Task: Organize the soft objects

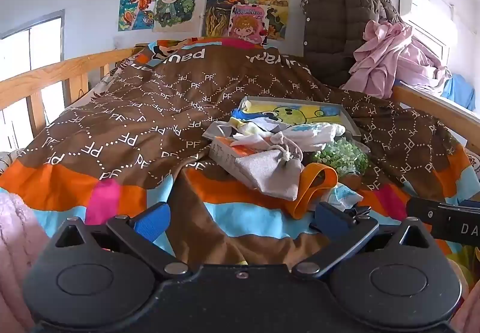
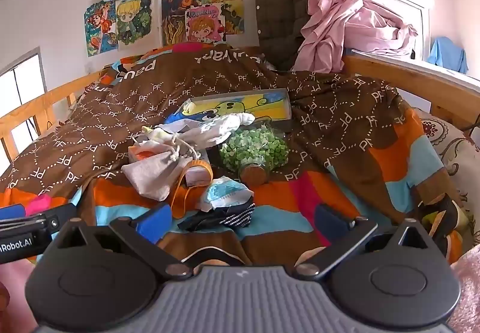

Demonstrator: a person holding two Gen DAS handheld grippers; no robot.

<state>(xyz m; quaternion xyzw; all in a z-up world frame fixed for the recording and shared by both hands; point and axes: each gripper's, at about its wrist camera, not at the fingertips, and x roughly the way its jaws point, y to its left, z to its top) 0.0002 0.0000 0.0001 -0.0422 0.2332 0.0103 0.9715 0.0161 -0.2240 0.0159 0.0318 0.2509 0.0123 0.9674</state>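
Soft objects lie unsorted in a heap ahead of both grippers, beside the tray, possibly partly in it. Left gripper and right gripper gape wide, empty. Nothing organized yet.
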